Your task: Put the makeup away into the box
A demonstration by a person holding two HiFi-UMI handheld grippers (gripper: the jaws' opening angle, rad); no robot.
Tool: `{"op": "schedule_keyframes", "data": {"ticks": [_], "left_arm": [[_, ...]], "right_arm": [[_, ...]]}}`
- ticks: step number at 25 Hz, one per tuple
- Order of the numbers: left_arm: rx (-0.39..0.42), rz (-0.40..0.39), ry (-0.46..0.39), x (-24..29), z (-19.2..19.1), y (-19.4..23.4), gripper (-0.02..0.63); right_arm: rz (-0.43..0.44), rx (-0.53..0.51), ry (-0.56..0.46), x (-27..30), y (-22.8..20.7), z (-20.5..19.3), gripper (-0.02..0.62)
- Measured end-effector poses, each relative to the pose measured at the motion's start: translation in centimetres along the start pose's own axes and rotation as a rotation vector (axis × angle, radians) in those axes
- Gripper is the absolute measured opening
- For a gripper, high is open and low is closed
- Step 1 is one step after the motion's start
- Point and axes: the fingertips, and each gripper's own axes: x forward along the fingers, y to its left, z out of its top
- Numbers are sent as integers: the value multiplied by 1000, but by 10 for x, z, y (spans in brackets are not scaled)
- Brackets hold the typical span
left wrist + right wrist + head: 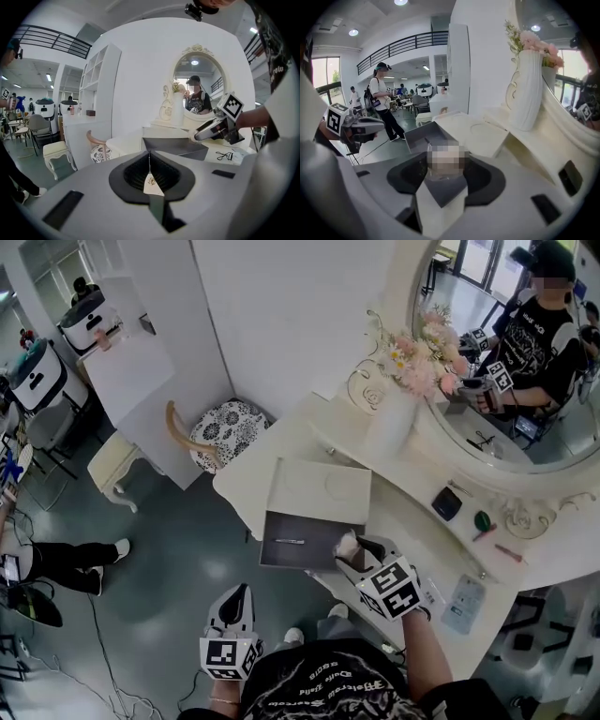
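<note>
An open grey box [298, 552] with its white lid [319, 489] folded back lies on the left end of the white dressing table [403, 521]. A thin pen-like stick [289, 541] lies inside it. My right gripper [354, 547] hangs over the box's right edge, shut on a small pale, clear jar [443, 161] whose top is blurred. My left gripper [237, 594] is off the table, low over the floor in front of the box, its jaws together with nothing between them. In the left gripper view the right gripper [199, 136] shows above the box [176, 146].
Loose makeup lies on the table to the right: a black compact [446, 503], a green round piece [482, 520], a red pencil [509, 552], a pale packet [464, 603]. A white vase of flowers [394, 423] and an oval mirror [506, 352] stand behind. A patterned chair [223, 432] stands left.
</note>
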Motion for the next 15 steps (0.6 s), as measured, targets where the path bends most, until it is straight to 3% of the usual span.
{"op": "schedule_keyframes", "data": {"ticks": [15], "left_arm": [[2, 39, 6, -5, 0, 7, 17]], "right_arm": [[7, -19, 102, 25, -2, -13, 242]]}}
